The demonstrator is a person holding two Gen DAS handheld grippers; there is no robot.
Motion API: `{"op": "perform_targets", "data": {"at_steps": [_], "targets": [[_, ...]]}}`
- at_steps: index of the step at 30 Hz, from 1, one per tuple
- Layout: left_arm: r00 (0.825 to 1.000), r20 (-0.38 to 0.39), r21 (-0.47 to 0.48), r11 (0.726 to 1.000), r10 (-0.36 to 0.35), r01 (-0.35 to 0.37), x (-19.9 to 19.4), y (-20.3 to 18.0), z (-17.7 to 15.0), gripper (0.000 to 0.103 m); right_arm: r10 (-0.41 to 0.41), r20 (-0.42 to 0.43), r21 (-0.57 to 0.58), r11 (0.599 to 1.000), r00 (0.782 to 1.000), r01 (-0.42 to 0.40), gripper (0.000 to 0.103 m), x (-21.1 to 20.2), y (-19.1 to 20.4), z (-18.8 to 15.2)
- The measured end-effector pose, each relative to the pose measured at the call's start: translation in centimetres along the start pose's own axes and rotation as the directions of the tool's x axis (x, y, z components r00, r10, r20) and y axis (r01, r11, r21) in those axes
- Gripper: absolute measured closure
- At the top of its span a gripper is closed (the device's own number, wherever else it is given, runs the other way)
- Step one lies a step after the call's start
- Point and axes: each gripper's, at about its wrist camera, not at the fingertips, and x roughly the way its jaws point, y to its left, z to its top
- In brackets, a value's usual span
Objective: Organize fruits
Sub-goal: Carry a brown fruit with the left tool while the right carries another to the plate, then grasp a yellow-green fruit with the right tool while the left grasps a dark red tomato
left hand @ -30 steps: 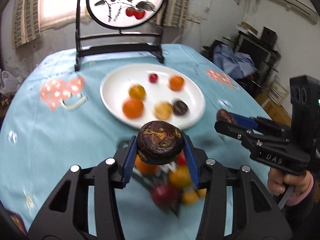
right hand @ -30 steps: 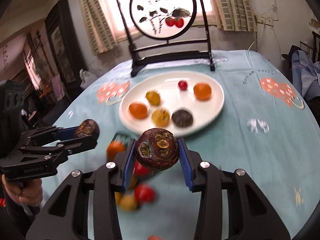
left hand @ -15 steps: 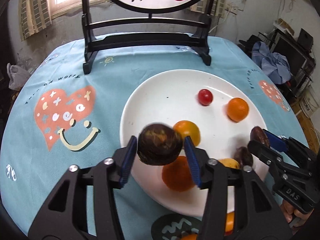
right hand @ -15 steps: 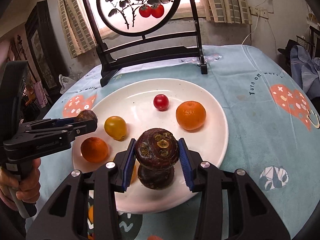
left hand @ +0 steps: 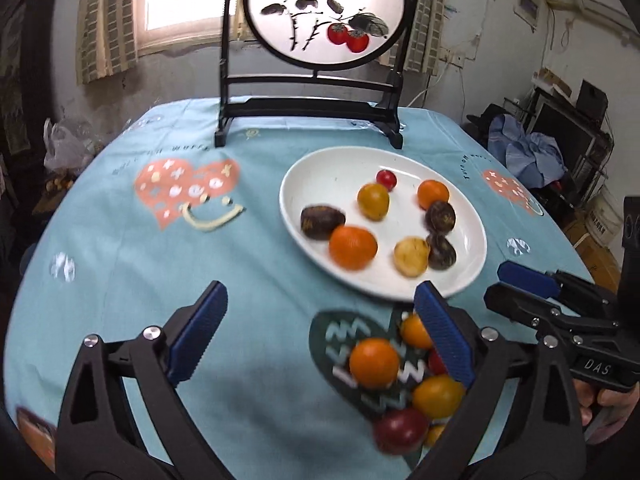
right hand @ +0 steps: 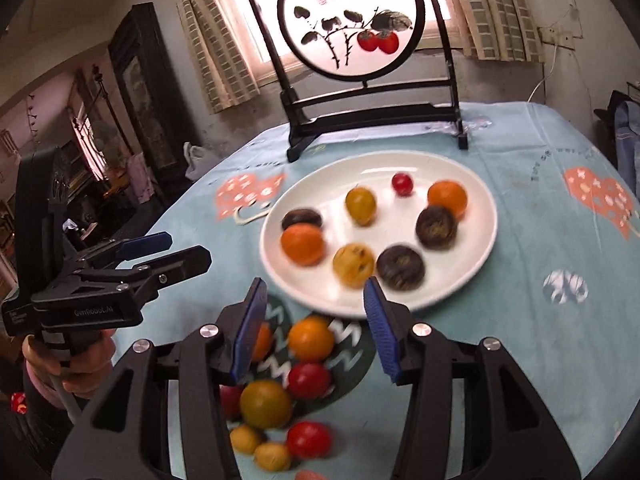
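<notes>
The white plate [left hand: 332, 176] [right hand: 486, 236] holds several fruits: oranges, yellow ones, a red cherry tomato [left hand: 386, 179] and three dark passion fruits. One passion fruit lies at the plate's left [left hand: 322, 222] [right hand: 302, 218], one at its right [left hand: 440, 216] [right hand: 436, 226]. My left gripper [left hand: 316, 312] [right hand: 188, 248] hangs short of the plate, jaws opening wide, nothing between them. My right gripper [right hand: 316, 296] [left hand: 500, 286] is opening too, with nothing held. Under both lies a loose pile of fruit [left hand: 376, 362] [right hand: 310, 338] on the cloth.
A black stand with a round painted screen [left hand: 326, 12] [right hand: 348, 20] rises behind the plate. The round table wears a light blue cloth [left hand: 120, 264] with heart prints. A person's hand [right hand: 72, 360] grips the left tool. Room clutter sits beyond the right edge.
Both grippers carried dark passion fruits from above the pile to the plate, let them go there and drew back toward the pile. Both jaws have opened, the left far wider.
</notes>
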Motion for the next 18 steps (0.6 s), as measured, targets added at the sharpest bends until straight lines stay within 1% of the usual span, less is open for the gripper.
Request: {"op": "perform_targets", "data": {"at_steps": [2,3,4,7,8,10,14,18], "targets": [[0.998,-0.047,-0.033,0.999,0.041,-0.043,0.2,0.8,-1.6,0.005,0.006,-0.035,-0.007,1.0,0.999,-0.006,0.052,0.4,0.6,-1.0],[0.998,-0.055,-0.041,0.998,0.043,-0.046,0.2,1.0,-2.0,0.005,0.006,-0.057,-0.016,1.0,0.998,-0.007,0.052,0.6,1.1,-1.4],[0.997,-0.051,-0.051,0.997,0.051,-0.053,0.0,1.3,-2.3,0.005,0.008,-0.072,-0.029,1.0,0.997,-0.01,0.052,0.7,1.6,-1.7],[0.989,-0.024,-0.05,0.988,0.145,-0.147,-0.4,1.7,-2.7,0.005,0.007,-0.094,-0.078,0.997,0.996,-0.014,0.052,0.8,2.8,-2.3],[0.986,-0.017,-0.045,0.985,0.167,-0.168,-0.5,1.8,-2.8,0.005,0.008,-0.103,-0.09,0.996,0.995,-0.017,0.052,0.7,3.1,-2.5],[0.986,-0.022,-0.05,0.984,0.168,-0.169,-0.5,2.1,-2.9,0.005,0.009,-0.122,-0.108,0.994,0.992,-0.022,0.052,0.8,3.5,-2.9],[0.991,-0.052,-0.081,0.989,0.123,-0.127,-0.4,2.6,-3.1,0.005,0.005,-0.158,-0.117,0.993,0.987,-0.024,0.053,1.3,3.6,-3.3],[0.99,-0.049,-0.076,0.988,0.133,-0.136,-0.6,2.5,-3.1,0.005,0.003,-0.193,-0.138,0.99,0.981,-0.03,0.054,1.8,4.0,-3.7]]}}
